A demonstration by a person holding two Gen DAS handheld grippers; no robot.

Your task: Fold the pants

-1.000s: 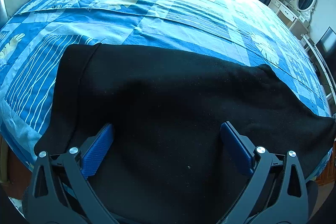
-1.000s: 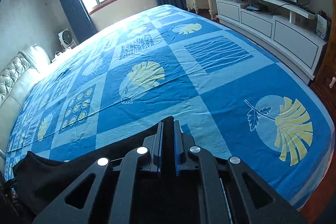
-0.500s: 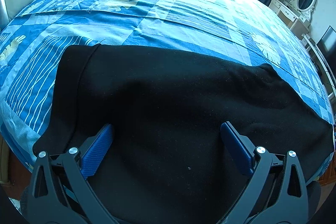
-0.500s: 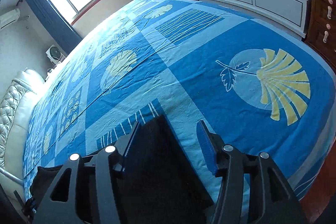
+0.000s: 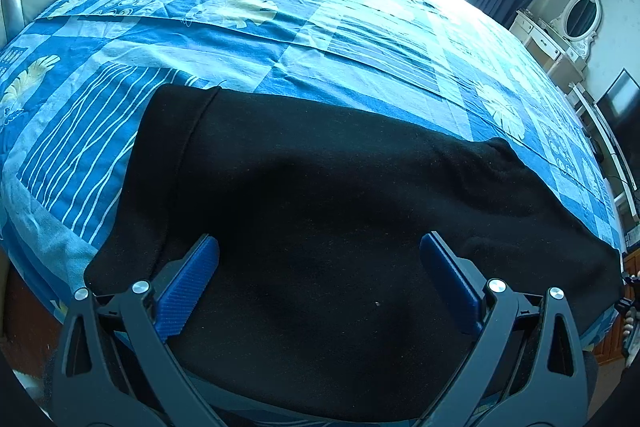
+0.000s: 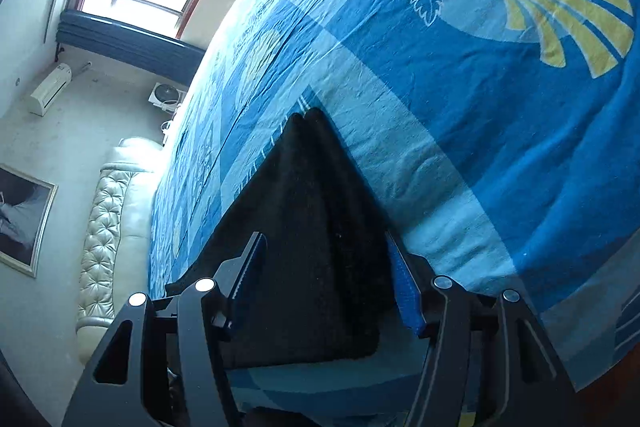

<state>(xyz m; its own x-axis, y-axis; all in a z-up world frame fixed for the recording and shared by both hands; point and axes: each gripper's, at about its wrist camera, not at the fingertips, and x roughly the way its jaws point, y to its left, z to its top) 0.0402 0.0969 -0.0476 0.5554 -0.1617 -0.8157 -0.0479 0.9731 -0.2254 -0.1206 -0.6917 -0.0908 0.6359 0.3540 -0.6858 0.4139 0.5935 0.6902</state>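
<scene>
- Lying flat on the bed [image 5: 120,131]: black pants [image 5: 320,211], folded double, matte, waistband seam at far left.
- Left tongs [image 5: 320,267] wide open above the pants, holding nothing.
- Right tongs [image 6: 326,271] have just opened; pants end between, pads clear.

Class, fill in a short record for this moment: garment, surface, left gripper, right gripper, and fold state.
garment: black pants, spread flat
surface: bed with blue patterned sheet
left gripper: open, jaws wide over the pants, gripping nothing
right gripper: open, one end of the pants lies between its fingers, not pinched
fold state: pants lie near the bed's front edge, layered edges show at the right end
</scene>
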